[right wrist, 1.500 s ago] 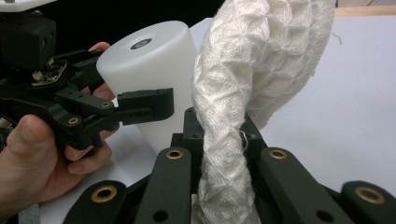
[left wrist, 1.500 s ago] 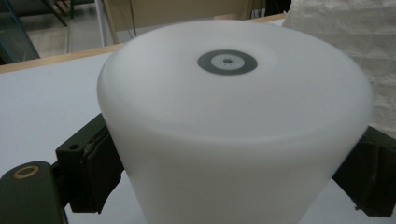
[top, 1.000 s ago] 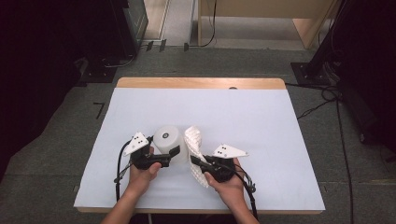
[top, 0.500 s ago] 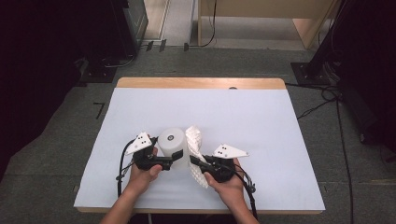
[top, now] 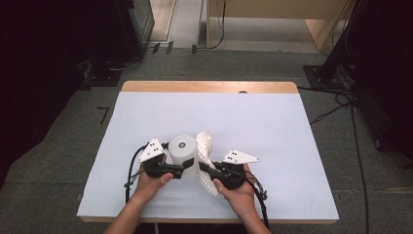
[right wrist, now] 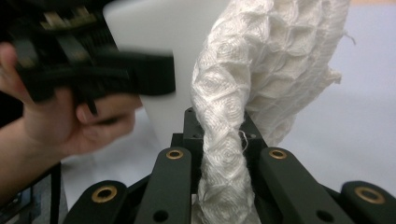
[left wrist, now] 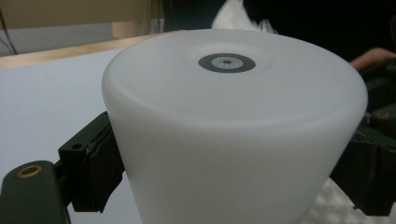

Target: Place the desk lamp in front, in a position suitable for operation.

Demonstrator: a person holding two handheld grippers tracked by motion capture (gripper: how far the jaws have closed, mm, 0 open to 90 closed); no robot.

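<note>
The left gripper point(top: 176, 168) has its jaws spread wide around a white frosted cylinder point(top: 183, 153), a lamp-like thing with a small dark ring on its flat top; in the left gripper view the pads point(left wrist: 100, 175) press against its two sides, so it sits squarely between them. It stands upright on the white-covered desk point(top: 272, 126), near the person's edge. Just beside it, the right gripper point(top: 203, 167) has its jaws pinched tight on a white honeycomb-knit cloth point(top: 205, 146), which runs up from between them and drapes close against the cylinder's side.
</note>
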